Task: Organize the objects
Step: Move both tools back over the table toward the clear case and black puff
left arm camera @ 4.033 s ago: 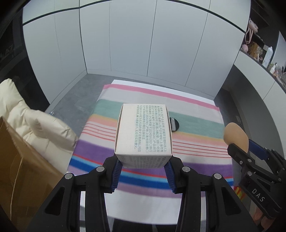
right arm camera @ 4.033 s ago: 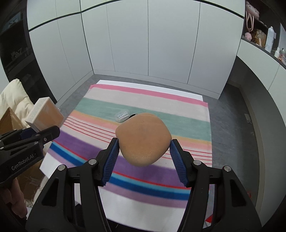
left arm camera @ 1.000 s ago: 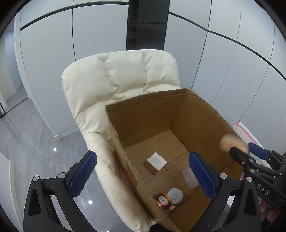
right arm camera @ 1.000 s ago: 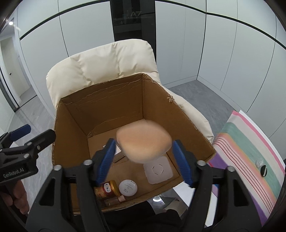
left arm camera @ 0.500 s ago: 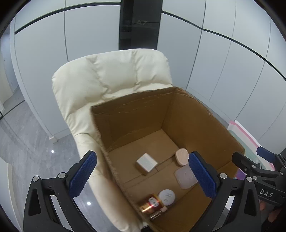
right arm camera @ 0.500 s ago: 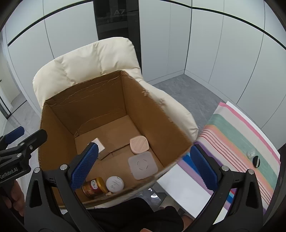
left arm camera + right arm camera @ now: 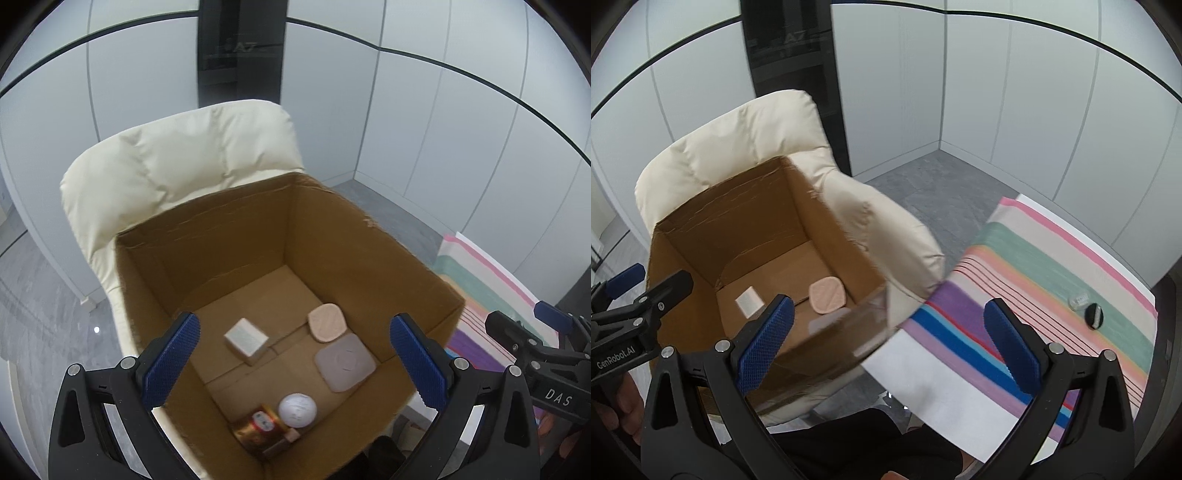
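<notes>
Black tool [image 7: 295, 363] frames, blue ribbed pads [image 7: 764, 345], silver screws.

In the box [image 7: 369, 266]: one carton [image 7: 245, 340], one puff [image 7: 327, 322], one pad [image 7: 345, 362], one white lid [image 7: 297, 404], and I think one jar [image 7: 258, 428].

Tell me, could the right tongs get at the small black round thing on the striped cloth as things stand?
Probably yes. The right tongs are open and empty, and the black round thing lies in the open on the striped cloth, beside a small clear item, with nothing between.
</notes>
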{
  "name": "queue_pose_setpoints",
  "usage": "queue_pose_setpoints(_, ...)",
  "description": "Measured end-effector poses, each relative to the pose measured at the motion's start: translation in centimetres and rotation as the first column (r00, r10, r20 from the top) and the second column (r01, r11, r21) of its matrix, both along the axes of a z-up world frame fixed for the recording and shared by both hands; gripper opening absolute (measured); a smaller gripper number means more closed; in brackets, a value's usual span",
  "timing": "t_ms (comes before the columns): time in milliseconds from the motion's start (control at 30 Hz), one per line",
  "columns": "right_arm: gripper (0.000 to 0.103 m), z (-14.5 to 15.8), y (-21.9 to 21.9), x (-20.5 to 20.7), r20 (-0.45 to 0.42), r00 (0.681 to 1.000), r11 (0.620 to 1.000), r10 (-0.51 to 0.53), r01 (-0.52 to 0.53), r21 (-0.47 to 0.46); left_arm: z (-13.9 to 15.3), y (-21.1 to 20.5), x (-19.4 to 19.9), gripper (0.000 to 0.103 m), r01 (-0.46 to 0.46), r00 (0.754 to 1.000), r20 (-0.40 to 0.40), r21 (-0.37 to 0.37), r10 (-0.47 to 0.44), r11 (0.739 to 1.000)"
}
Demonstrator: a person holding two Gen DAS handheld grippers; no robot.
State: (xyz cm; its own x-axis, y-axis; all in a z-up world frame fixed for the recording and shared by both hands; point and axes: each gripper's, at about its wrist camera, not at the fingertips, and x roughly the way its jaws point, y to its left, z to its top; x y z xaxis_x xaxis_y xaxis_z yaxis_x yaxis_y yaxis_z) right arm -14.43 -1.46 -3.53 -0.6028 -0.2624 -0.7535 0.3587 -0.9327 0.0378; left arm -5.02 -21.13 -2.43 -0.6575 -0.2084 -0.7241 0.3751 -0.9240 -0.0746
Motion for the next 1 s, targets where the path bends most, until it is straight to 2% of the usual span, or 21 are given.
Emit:
queue_pose_setpoints(467,0.103,0.4,7.3,-0.5,-0.003,0.993,0.993,-0.119,0.119,-0.007,0.1,6.2,-2.8,0.103,0.109,0.994,-0.002,-0.004,-0.109,0.994)
queue_pose_setpoints(1000,0.103,0.5,16.8,0.9,-0.002,0.962,0.962,-0.273,0.273,-0.003,0.3,13.9,-5.5,0.103,0.228,0.974,0.005,-0.012,-0.228,0.974)
